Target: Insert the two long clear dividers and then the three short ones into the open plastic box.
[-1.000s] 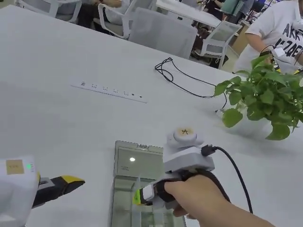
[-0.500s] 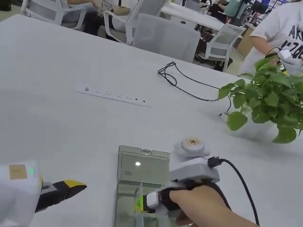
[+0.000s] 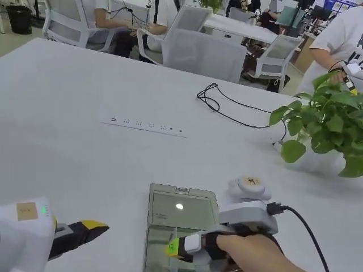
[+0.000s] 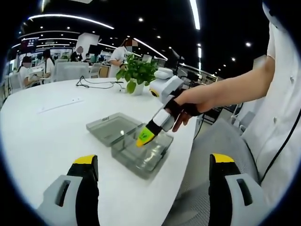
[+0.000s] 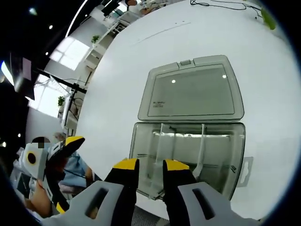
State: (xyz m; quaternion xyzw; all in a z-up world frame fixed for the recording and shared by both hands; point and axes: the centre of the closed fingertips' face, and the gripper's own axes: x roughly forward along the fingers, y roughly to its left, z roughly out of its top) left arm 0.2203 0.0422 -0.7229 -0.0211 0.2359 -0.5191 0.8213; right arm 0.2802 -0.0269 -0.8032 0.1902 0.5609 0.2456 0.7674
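Note:
The open clear plastic box (image 5: 141, 141) lies flat with its lid (image 3: 182, 207) folded back. Two long clear dividers (image 5: 159, 139) (image 5: 201, 149) stand inside it, running front to back. My right gripper (image 5: 151, 165) hovers over the box's near edge (image 3: 173, 248), held by a hand. Its jaws stand close with a narrow gap, and I cannot tell whether a clear piece sits between them. My left gripper (image 4: 153, 159) is open with nothing in it, left of the box (image 3: 91, 229). In the left gripper view the right gripper (image 4: 145, 136) points down into the box (image 4: 136, 157).
A white power strip (image 3: 144, 124) and a black cable (image 3: 227, 110) lie farther back on the white table (image 3: 68, 113). A potted plant (image 3: 323, 124) stands at the right. Chairs and seated people are beyond the far edge.
The head camera has tilted up, so everything sits lower in the picture. The right gripper has stayed over the near part of the box. The left gripper has not visibly moved.

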